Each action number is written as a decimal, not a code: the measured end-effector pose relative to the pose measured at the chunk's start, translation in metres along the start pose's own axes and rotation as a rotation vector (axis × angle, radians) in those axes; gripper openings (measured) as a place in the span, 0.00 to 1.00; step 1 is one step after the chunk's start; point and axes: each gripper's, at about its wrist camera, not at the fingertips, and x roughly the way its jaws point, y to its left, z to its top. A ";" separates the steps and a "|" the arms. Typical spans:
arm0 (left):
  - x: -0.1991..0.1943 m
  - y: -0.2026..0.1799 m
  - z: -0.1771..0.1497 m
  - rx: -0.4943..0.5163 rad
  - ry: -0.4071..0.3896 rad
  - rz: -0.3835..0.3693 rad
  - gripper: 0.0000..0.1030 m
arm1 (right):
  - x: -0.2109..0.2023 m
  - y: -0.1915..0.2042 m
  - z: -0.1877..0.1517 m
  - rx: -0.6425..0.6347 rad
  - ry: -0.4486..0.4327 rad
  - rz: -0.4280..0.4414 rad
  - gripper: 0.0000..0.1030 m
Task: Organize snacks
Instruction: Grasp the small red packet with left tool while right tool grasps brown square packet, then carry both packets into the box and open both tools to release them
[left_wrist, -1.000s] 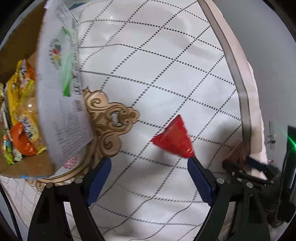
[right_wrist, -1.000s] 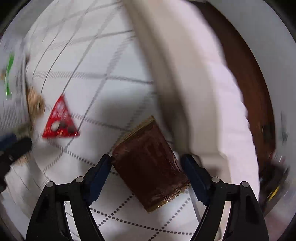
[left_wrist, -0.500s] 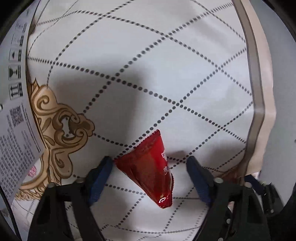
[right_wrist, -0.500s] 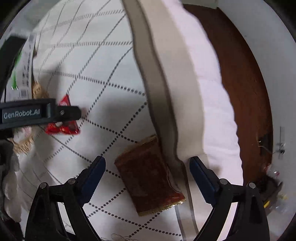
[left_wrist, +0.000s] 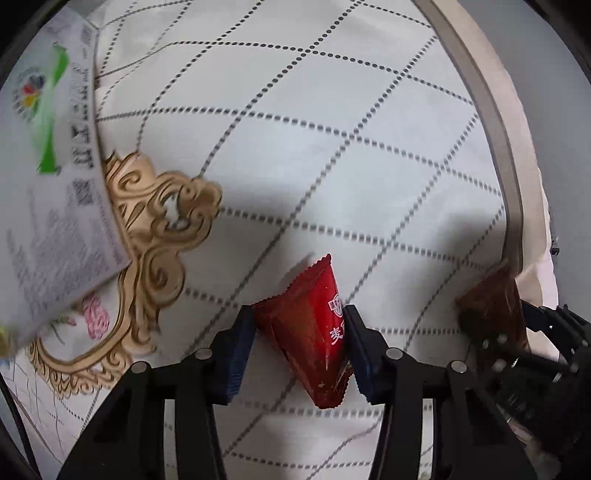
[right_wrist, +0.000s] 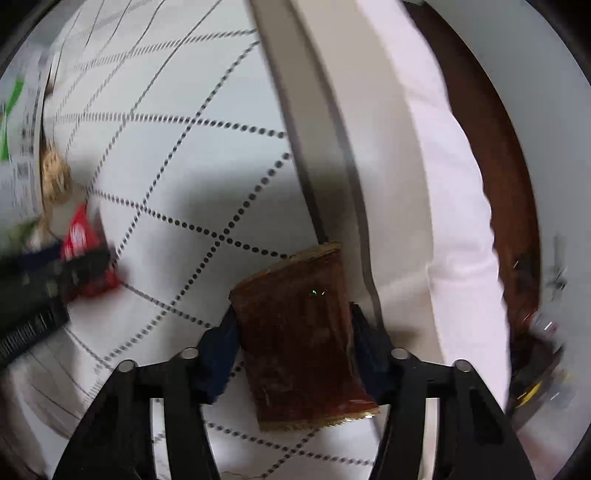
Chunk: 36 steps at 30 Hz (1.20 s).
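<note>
My left gripper (left_wrist: 299, 343) is shut on a red triangular snack packet (left_wrist: 310, 332), its blue pads pressing both sides, just over the white tablecloth. My right gripper (right_wrist: 293, 343) is shut on a brown rectangular snack packet (right_wrist: 299, 332) near the cloth's grey border. The brown packet also shows at the right of the left wrist view (left_wrist: 495, 299), held by the other gripper. The red packet shows at the left of the right wrist view (right_wrist: 83, 254), blurred.
A white cardboard box flap (left_wrist: 48, 184) with printed text and a green mark hangs at the left. The tablecloth (left_wrist: 332, 129) has a dotted diamond pattern and a gold ornament (left_wrist: 155, 229). Its grey border (left_wrist: 491, 129) marks the table edge; dark floor (right_wrist: 506, 184) lies beyond.
Both grippers have closed: the left on the red packet, the right on the brown packet. The box flap has come back into the left wrist view.
</note>
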 end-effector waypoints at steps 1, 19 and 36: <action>-0.002 0.001 -0.006 0.002 -0.005 0.000 0.44 | -0.002 -0.006 0.000 0.027 0.000 0.029 0.56; -0.011 0.003 -0.048 -0.030 -0.072 -0.049 0.42 | -0.018 0.040 -0.014 -0.006 -0.032 0.057 0.57; -0.188 0.188 -0.054 -0.240 -0.368 -0.019 0.42 | -0.165 0.220 0.010 -0.269 -0.252 0.387 0.57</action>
